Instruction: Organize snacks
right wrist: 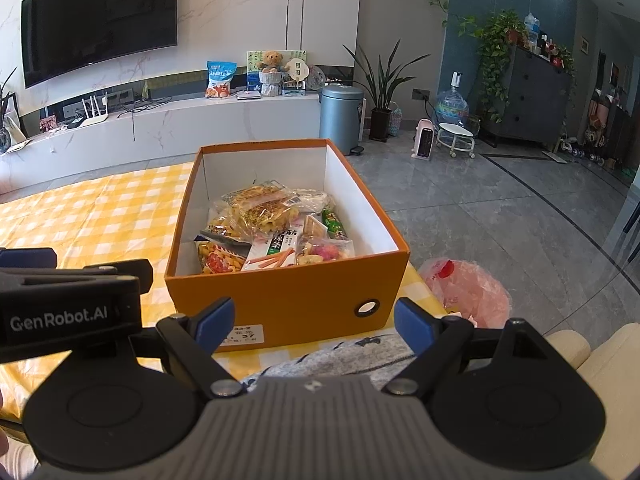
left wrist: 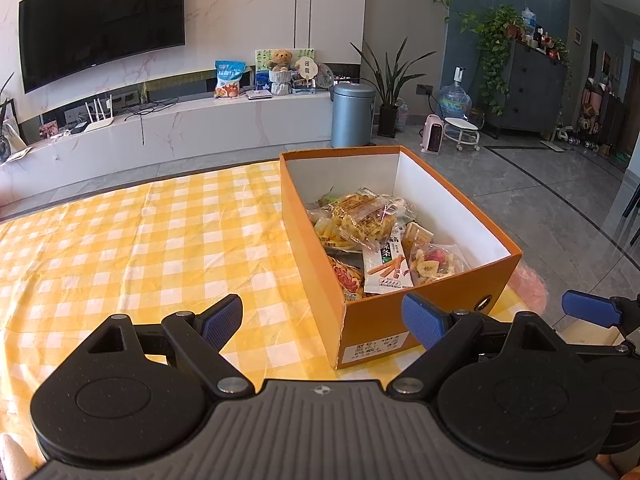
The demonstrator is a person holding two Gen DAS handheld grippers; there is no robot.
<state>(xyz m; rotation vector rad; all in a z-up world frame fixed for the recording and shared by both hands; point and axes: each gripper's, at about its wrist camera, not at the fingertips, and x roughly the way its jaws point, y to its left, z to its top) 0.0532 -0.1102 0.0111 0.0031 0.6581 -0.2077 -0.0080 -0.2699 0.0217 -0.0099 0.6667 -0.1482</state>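
Observation:
An orange cardboard box stands on the yellow checked tablecloth at the table's right end. Several snack packets lie inside it, among them a white packet with red sticks and a dried-fruit bag. My left gripper is open and empty, hovering before the box's near left corner. In the right wrist view the box is straight ahead with the snacks in it. My right gripper is open and empty in front of the box's near wall. The left gripper's body shows at its left.
A pink plastic bag lies off the table's right edge. A cream chair is at lower right. Beyond the table are a grey floor, a white TV bench, a grey bin and plants.

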